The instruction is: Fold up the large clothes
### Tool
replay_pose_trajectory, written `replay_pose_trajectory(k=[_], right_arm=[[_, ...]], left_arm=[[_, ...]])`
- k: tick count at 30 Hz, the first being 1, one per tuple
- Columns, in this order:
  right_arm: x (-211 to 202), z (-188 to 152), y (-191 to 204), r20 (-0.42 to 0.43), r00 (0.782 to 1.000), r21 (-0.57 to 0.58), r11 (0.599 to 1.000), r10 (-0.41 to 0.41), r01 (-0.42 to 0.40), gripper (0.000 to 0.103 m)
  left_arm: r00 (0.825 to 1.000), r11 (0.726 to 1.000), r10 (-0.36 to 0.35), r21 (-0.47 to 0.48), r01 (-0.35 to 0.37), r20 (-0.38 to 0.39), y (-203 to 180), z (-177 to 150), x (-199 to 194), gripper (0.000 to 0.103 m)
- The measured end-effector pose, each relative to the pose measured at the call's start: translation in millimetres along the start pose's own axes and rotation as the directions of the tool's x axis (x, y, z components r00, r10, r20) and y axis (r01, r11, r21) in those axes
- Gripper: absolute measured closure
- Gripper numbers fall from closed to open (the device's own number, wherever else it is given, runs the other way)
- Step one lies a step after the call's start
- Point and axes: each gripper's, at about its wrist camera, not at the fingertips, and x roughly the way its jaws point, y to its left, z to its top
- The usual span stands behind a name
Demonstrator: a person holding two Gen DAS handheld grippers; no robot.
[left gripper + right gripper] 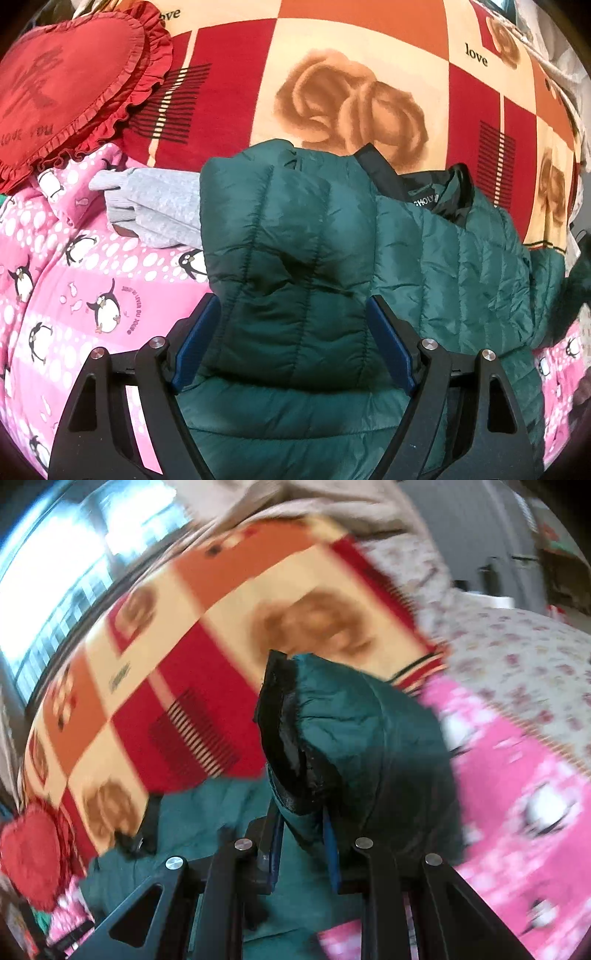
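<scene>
- Our right gripper (301, 849) is pinched nearly shut on a bunched fold of the green puffer jacket (354, 738), next to the black-lined sleeve cuff (288, 738), which sticks up beyond the jaws.
- Our left gripper (295, 332) stands wide, its blue pads (195, 339) straddling a folded-over quilted panel of the same jacket (295, 240); we cannot tell whether the pads actually press on it.
- The jacket lies across the pink penguin bedding (74, 277), its collar towards the rose-patterned blanket (351, 74), with a grey knit garment (155, 206) just beside it.
- Risk, in our judgement: the shell fabric looks slick and puffy, so the narrow pinch on the right could slip off if we pull hard, and the sleeve would drop short of its fold.
- Risk: the right-wrist view is smeared with blur, so we could misjudge where the sleeve lands.
- Risk: if the left jaws are not bearing down, the folded panel could drag along and come undone; the grey garment could get swept in too.
- Writing: the blanket reads "love" (476, 55); the red heart cushion (66, 85) reads "LOVE YOU"; the neck label (423, 201) shows upside-down letters we cannot read fully; the small print by the penguins is too small to make out.
</scene>
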Motion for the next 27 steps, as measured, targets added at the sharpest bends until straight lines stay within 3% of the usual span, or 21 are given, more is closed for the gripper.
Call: replay_pose_trajectory(k=[6,8,12,14,19,24,27], right_arm=[[35.8,-58.8,79.1,-0.105,0.991,-0.146,0.984,0.089,-0.103,0.084],[48.0,-71.1,100.5,-0.178,0.973,-0.194,0.964,0.146,-0.18,0.084],[57.9,-87.2,124.5,-0.272,0.922,-0.209,0.918,0.276,-0.336,0.084],[61.1,-96.0,130.4,-0.311,0.902,-0.207,0.905,0.3,-0.373,0.084],[62.6,-123.1,150.3,-0.422,0.821,-0.246,0.823,0.385,-0.512,0.084],[64.8,-134.9,159.6,-0.433,0.822,-0.299,0.802,0.369,-0.517,0.083],[65.1,-135.8,161.5,-0.44,0.82,-0.301,0.8,0.367,-0.519,0.076]], left_arm=[[1.0,1.0,-0.014,0.005,0.014,-0.009,-4.6,-0.7,1.9,0.022],[0.999,0.999,-0.039,0.016,0.039,-0.02,-9.0,-2.5,5.3,0.022],[0.994,0.995,-0.101,0.025,0.102,-0.037,-20.5,-6.0,11.6,0.022],[0.99,0.991,-0.129,0.034,0.131,-0.049,-27.7,-8.2,16.0,0.022],[0.983,0.982,-0.174,0.06,0.178,-0.058,-48.3,-13.6,25.0,0.022],[0.98,0.98,-0.191,0.044,0.194,-0.058,-59.5,-11.4,26.6,0.023],[0.979,0.981,-0.194,0.01,0.195,-0.07,-56.8,-10.8,28.6,0.023]])
